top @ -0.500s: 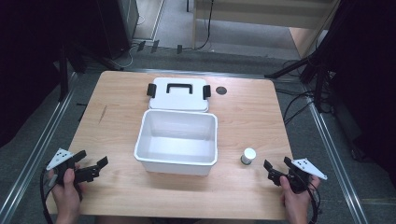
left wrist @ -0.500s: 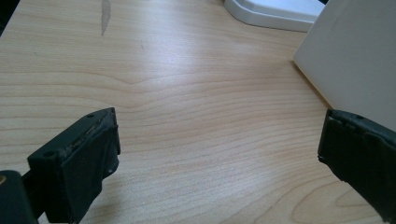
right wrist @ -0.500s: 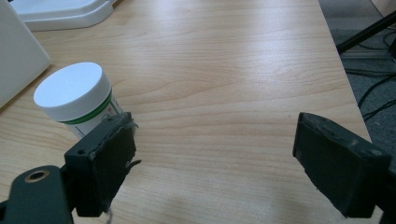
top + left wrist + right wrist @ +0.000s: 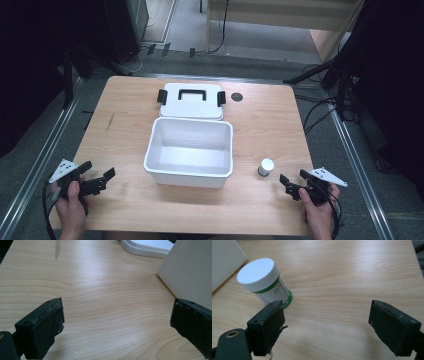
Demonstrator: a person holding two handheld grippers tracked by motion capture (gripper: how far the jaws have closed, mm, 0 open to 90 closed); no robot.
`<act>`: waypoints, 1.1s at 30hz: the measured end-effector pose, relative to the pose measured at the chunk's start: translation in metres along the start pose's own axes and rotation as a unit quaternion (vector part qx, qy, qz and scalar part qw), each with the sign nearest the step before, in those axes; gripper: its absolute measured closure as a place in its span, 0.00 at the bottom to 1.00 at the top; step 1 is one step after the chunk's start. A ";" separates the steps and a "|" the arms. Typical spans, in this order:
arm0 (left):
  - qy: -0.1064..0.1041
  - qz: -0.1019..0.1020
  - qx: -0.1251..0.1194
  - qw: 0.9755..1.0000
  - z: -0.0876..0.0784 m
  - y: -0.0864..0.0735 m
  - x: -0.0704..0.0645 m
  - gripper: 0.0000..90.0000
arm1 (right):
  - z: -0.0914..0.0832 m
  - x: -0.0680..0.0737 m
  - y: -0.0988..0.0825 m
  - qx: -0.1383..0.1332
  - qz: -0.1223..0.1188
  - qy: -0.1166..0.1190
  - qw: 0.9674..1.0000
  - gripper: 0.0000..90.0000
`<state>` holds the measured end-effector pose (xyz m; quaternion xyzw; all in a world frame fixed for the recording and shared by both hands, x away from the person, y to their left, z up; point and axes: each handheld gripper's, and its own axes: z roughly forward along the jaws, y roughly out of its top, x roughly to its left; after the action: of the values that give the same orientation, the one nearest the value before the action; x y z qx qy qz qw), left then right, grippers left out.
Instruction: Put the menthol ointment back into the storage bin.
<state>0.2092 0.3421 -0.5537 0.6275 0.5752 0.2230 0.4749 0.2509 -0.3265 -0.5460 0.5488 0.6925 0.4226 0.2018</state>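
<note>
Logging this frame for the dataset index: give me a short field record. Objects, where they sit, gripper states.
table: light wood, dark scratch near its left side
box: white, open, empty, at centre
lid: white with black handle and side clips, flat on the table just behind the box
jar: small, white cap, green trim, upright, right of the box, not touching it
left gripper: open, holding nothing, at the near left corner
right gripper: open, holding nothing, near right, jar just ahead of its jaws
other: small dark round spot on the table right of the lid
</note>
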 end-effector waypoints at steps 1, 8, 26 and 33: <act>0.000 0.000 -0.001 1.000 0.000 0.000 0.000 0.00 | 0.000 0.001 0.001 0.007 -0.005 0.002 1.000 0.16; -0.002 0.002 0.000 1.000 -0.001 0.000 0.000 0.00 | -0.004 0.007 0.015 0.082 -0.035 -0.011 0.996 0.16; -0.002 -0.001 -0.001 1.000 -0.001 0.000 0.000 0.00 | -0.002 0.036 0.061 0.272 -0.128 -0.022 0.954 0.16; -0.002 -0.001 0.000 1.000 -0.001 0.000 0.000 0.00 | 0.013 0.050 0.070 0.337 -0.142 -0.014 0.931 0.15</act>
<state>0.2087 0.3426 -0.5539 0.6272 0.5750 0.2212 0.4766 0.2863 -0.2722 -0.4878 0.4866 0.8618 0.1235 0.0729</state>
